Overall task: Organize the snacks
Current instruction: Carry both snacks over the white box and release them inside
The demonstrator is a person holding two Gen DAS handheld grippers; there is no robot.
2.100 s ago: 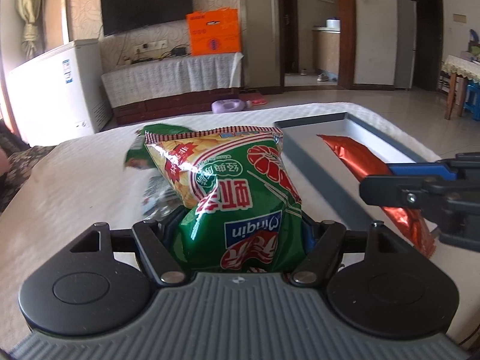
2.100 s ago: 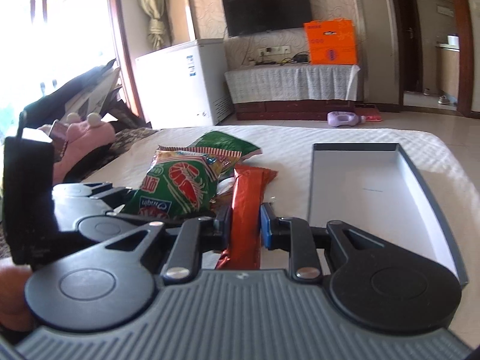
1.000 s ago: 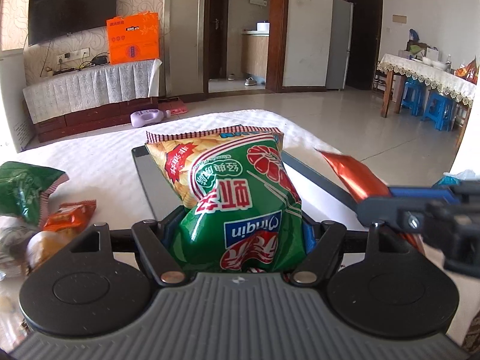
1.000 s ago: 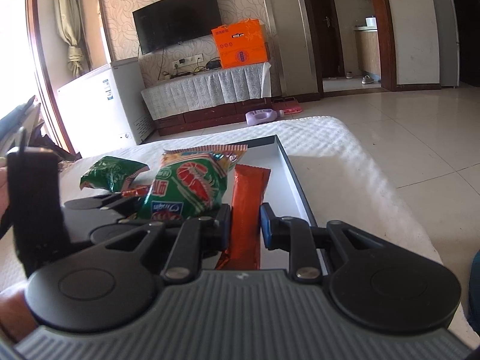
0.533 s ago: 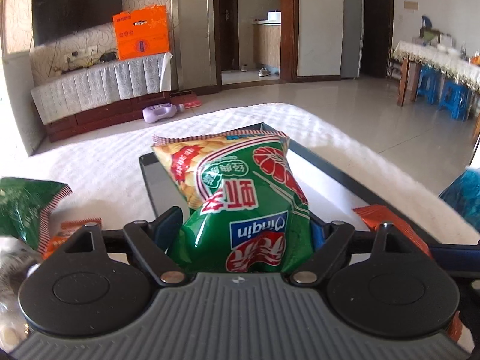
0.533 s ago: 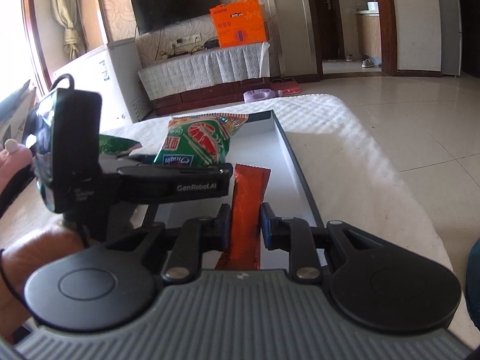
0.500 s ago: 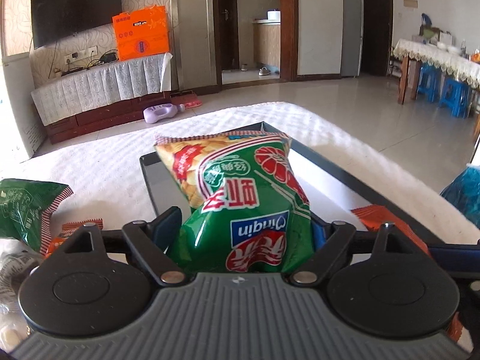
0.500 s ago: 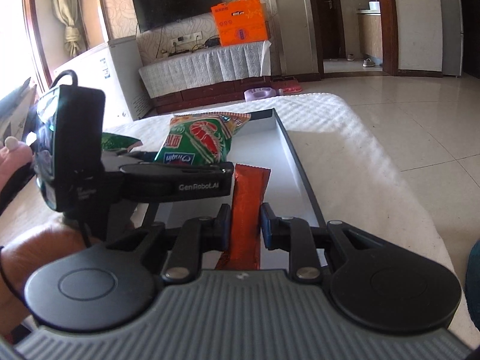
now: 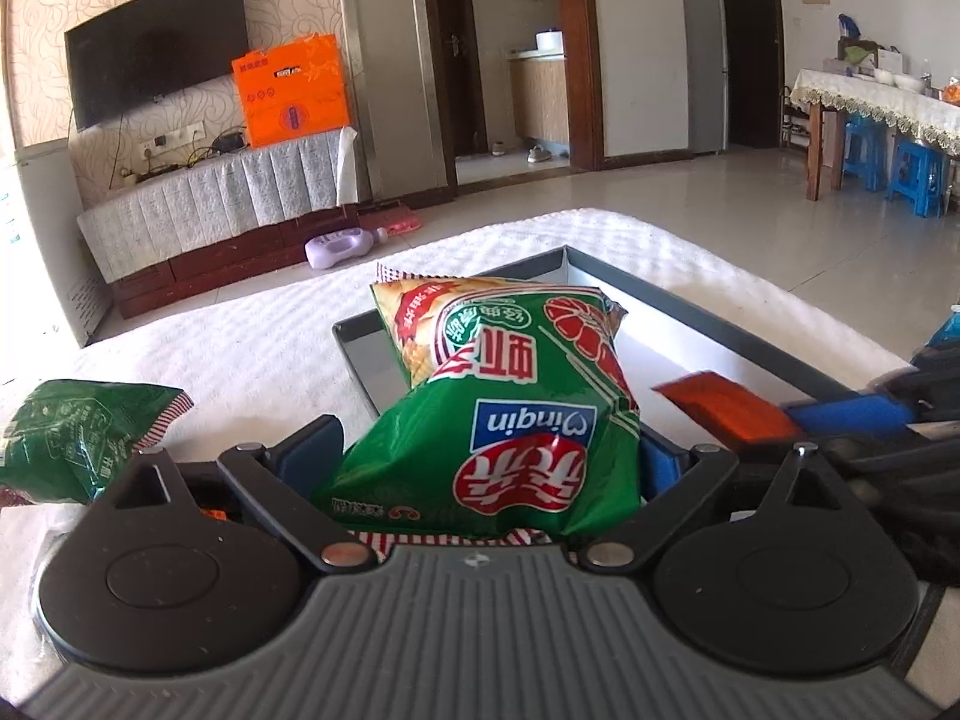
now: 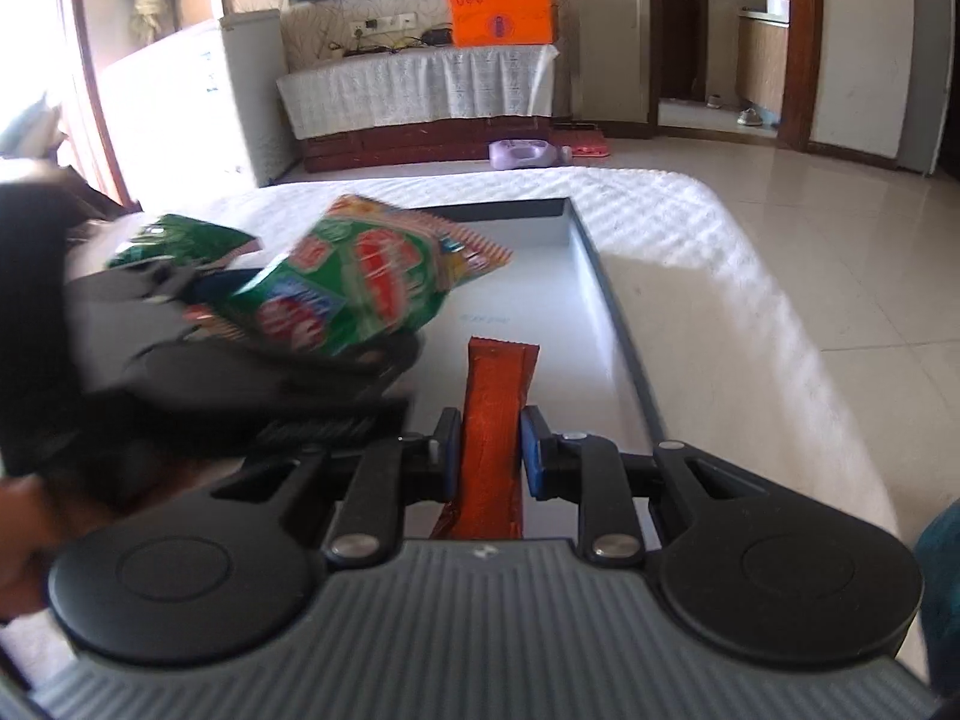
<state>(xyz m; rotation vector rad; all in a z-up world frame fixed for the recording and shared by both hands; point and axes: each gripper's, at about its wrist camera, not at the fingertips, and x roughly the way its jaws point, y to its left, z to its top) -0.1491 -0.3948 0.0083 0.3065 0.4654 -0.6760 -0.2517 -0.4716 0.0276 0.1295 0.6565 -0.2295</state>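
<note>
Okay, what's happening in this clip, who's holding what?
A person is sorting snacks with two tools. The left hand-held gripper is shut on a green shrimp-chip bag, held over the near end of the grey tray. The right hand-held gripper is shut on a thin orange packet, also pointing into the tray. Neither snack is released yet. Another green bag lies on the white tablecloth, outside the tray.
</note>
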